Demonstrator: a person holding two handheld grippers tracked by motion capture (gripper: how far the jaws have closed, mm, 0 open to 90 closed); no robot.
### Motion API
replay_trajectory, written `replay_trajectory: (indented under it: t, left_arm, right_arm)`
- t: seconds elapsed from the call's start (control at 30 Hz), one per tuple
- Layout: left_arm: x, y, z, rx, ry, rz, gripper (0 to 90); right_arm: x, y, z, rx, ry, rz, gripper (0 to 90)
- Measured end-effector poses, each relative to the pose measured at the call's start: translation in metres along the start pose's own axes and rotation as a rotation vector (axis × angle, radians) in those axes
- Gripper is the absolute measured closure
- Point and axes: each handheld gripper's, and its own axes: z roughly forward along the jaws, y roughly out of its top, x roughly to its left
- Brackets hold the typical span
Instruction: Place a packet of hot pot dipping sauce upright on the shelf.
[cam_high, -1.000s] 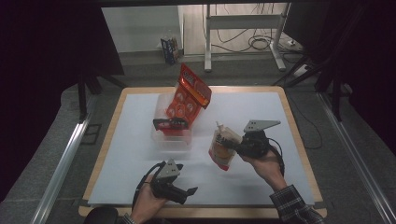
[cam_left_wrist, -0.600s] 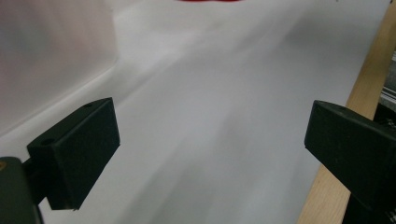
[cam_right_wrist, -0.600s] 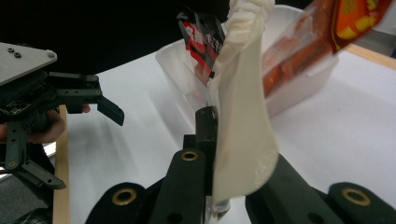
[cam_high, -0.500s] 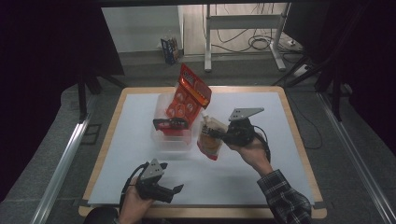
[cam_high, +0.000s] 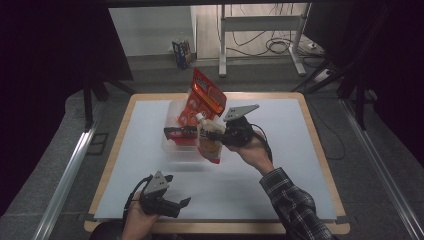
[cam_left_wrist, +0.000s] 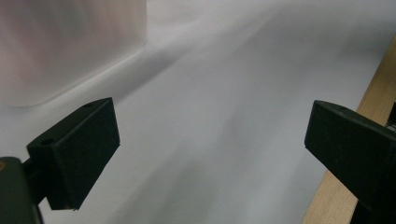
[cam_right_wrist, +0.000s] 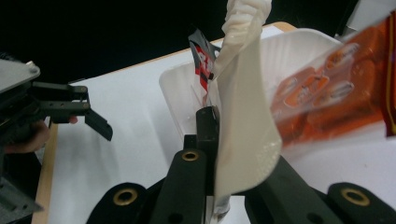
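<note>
My right gripper (cam_high: 212, 135) is shut on a white spouted pouch with an orange label (cam_high: 210, 147), held upright just above the table against the right side of a clear plastic tub (cam_high: 172, 147). In the right gripper view the pouch (cam_right_wrist: 243, 126) is pinched between the black jaws, spout up. A tall red-orange snack bag (cam_high: 204, 97) leans in the tub, and a small dark packet (cam_high: 179, 133) sits beside it. Near the front edge my left gripper (cam_high: 181, 206) is open and holds nothing; its jaws (cam_left_wrist: 210, 135) stand wide over the bare white mat.
The white mat (cam_high: 280, 170) covers a wooden table whose edge (cam_left_wrist: 345, 186) runs beside the left gripper. A corner of the clear tub (cam_left_wrist: 70, 46) lies ahead of it. Metal rails flank the table, and a stand and cables sit on the floor behind.
My right gripper has carried the pouch left and slightly up, from the table's middle right to the tub. The left hand has shifted a little left along the front edge.
</note>
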Motion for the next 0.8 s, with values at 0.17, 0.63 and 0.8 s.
replay_trajectory:
  t: [0.17, 0.63, 0.8]
  left_arm:
    - [-0.002, 0.000, 0.002, 0.015, -0.001, 0.013, 3.0]
    - [-0.001, 0.000, 0.003, 0.006, 0.002, 0.018, 3.1]
    - [-0.002, 0.000, 0.002, 0.001, 0.004, 0.027, 3.1]
  right_arm:
    - [0.002, 0.011, 0.013, 0.008, 0.007, -0.029, 86.5]
    - [0.010, 0.031, 0.049, 0.026, 0.031, -0.072, 86.8]
    - [0.014, 0.036, 0.062, 0.030, 0.043, -0.083, 87.0]
